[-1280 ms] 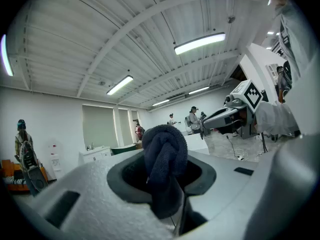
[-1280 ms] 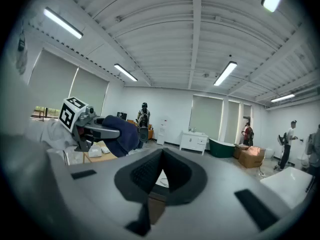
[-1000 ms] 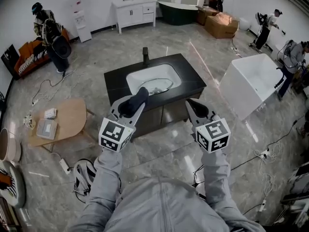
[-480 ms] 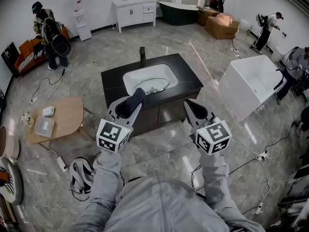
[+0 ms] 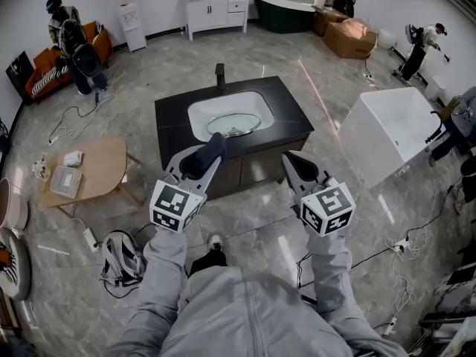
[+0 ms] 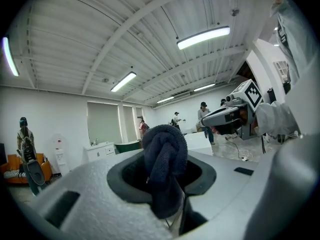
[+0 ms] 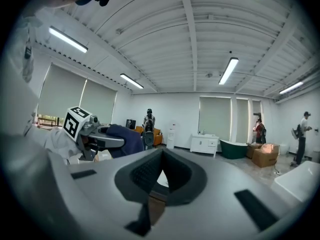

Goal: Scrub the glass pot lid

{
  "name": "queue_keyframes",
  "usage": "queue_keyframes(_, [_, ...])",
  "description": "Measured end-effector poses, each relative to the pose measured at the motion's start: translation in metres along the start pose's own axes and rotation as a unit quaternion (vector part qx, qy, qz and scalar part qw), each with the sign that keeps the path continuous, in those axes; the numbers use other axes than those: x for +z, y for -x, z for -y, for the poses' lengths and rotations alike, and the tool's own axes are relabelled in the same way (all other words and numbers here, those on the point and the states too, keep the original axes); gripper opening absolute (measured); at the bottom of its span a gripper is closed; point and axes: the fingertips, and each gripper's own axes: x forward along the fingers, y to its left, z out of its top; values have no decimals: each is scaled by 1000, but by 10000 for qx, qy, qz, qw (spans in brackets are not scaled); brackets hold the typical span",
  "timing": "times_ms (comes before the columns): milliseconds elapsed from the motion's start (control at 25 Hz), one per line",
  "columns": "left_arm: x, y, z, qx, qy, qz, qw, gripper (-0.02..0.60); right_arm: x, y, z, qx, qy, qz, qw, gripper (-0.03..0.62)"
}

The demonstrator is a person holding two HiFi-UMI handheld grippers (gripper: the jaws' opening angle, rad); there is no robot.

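Approaching is judged the current step: a dark cloth [image 6: 162, 159] is pinched in the left gripper [image 5: 214, 146], the right gripper [image 5: 292, 161] pressed together, empty. Next, the glass pot lid [image 5: 232, 124] must be reached.

Glass pot lid [image 5: 232, 125], lying in white sink [image 5: 223, 104]

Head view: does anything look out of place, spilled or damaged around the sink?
Nothing looks spilled or damaged. The round glass pot lid lies in the white basin of the black-topped sink cabinet, which oddly stands alone in mid-room, with loose cables trailing over the grey floor nearby.
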Motion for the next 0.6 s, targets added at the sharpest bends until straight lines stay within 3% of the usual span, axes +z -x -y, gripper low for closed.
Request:
queue_keyframes(280, [-16, -28, -15, 18, 85, -82, 9999, 130, -13, -24, 25, -59, -136, 66, 9999, 28])
queue_keyframes(600, [-28, -86, -66, -8, 162, -41, 9999, 130, -12, -81, 73, -241, 80, 74, 9996, 28])
